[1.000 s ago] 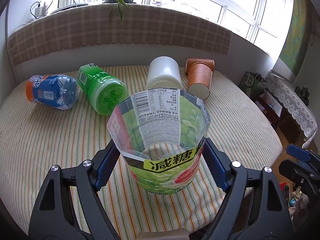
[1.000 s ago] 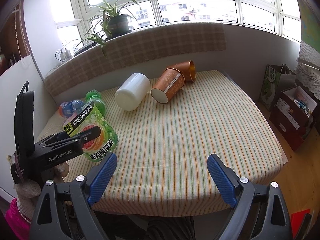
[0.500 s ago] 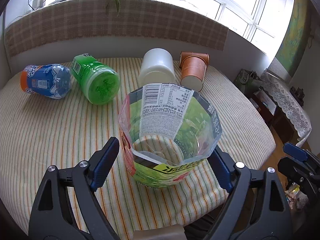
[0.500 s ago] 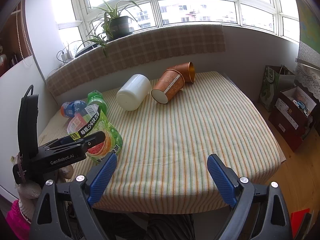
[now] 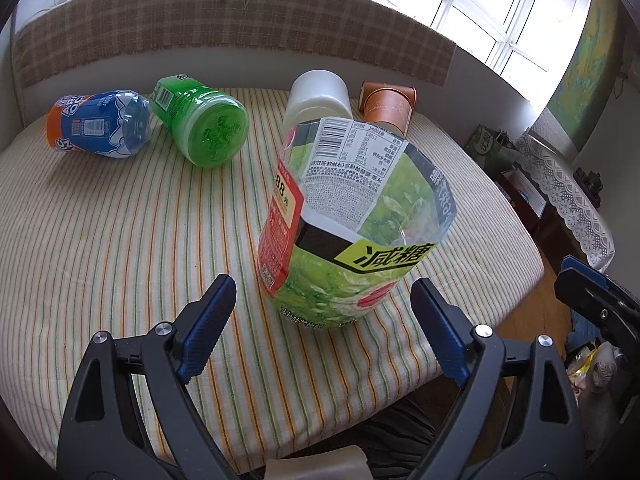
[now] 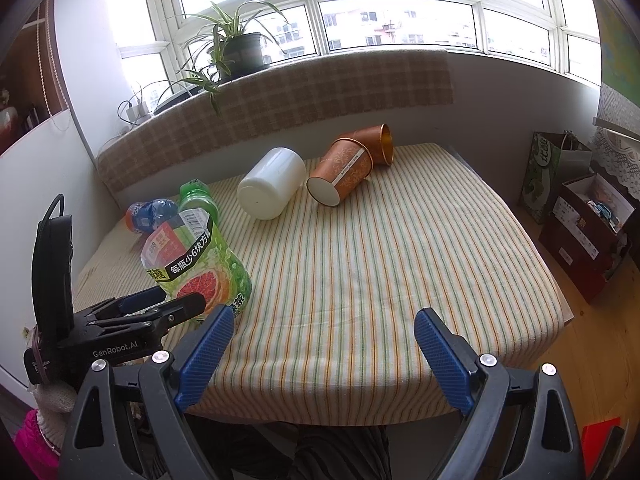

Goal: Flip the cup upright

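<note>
green cut-bottle cup [image 5: 352, 240] standing upright, open end up, near the front edge of the striped table [image 5: 120, 240] | left gripper [image 5: 324, 320] fingers spread wide, either side of it, not touching | right gripper [image 6: 324, 344] wide too, holding nothing | white cup [image 6: 272, 188] and copper cups [image 6: 344, 174] lying tipped over at the back

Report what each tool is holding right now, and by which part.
Nothing is held. The left tool is open, its fingers clear of the upright green-labelled cup; the right tool is open over the striped tablecloth.
</note>
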A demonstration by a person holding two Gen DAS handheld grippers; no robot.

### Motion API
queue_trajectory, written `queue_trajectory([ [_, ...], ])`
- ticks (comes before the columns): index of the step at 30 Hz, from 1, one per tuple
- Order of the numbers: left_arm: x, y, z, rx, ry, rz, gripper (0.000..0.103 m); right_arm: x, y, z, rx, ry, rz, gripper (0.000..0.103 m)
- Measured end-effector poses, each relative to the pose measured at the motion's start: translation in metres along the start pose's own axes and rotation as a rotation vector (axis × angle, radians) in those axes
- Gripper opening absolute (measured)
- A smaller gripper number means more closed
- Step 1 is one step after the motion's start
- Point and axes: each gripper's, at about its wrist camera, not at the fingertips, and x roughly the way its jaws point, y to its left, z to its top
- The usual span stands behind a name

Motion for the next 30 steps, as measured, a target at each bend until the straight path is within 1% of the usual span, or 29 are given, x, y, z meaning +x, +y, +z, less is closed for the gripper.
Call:
queue_trajectory([
  [3, -0.009, 0.007, -0.007, -0.016, -0.006, 0.009, 0.091, 0.002, 0.002, 0.0, -0.006, -0.002, 0.004, 0.093],
  [6, -0.026, 0.011, -0.013, -0.016, -0.05, 0.058, 0.091, 0.003, 0.005, 0.001, -0.019, -0.013, 0.006, 0.093],
  [8, -0.041, 0.012, -0.016, -0.015, -0.104, 0.106, 0.091, 0.003, 0.009, 0.002, -0.034, -0.028, 0.005, 0.093],
  [11, -0.068, 0.01, -0.015, -0.025, -0.207, 0.158, 0.091, 0.003, 0.015, 0.005, -0.052, -0.059, 0.005, 0.093],
  [14, -0.093, 0.002, -0.013, -0.006, -0.31, 0.219, 0.091, 0.0, 0.022, 0.007, -0.073, -0.102, 0.004, 0.093],
  [16, -0.106, -0.004, -0.011, 0.02, -0.366, 0.257, 0.091, -0.002, 0.028, 0.008, -0.093, -0.136, -0.007, 0.094],
  [18, -0.118, -0.01, -0.01, 0.043, -0.419, 0.291, 0.091, -0.007, 0.033, 0.009, -0.113, -0.179, -0.015, 0.099],
  [19, -0.123, -0.012, -0.01, 0.052, -0.44, 0.303, 0.094, -0.01, 0.036, 0.009, -0.125, -0.206, -0.022, 0.1],
  [20, -0.127, -0.014, -0.009, 0.056, -0.46, 0.311, 0.102, -0.012, 0.039, 0.009, -0.139, -0.233, -0.034, 0.101],
  [21, -0.131, -0.015, -0.009, 0.056, -0.481, 0.311, 0.103, -0.015, 0.042, 0.009, -0.155, -0.262, -0.049, 0.103],
  [25, -0.144, -0.015, -0.008, 0.03, -0.515, 0.307, 0.103, -0.024, 0.055, 0.009, -0.199, -0.342, -0.092, 0.103],
  [30, -0.152, -0.017, -0.009, 0.034, -0.536, 0.323, 0.103, -0.023, 0.057, 0.01, -0.19, -0.352, -0.089, 0.103],
])
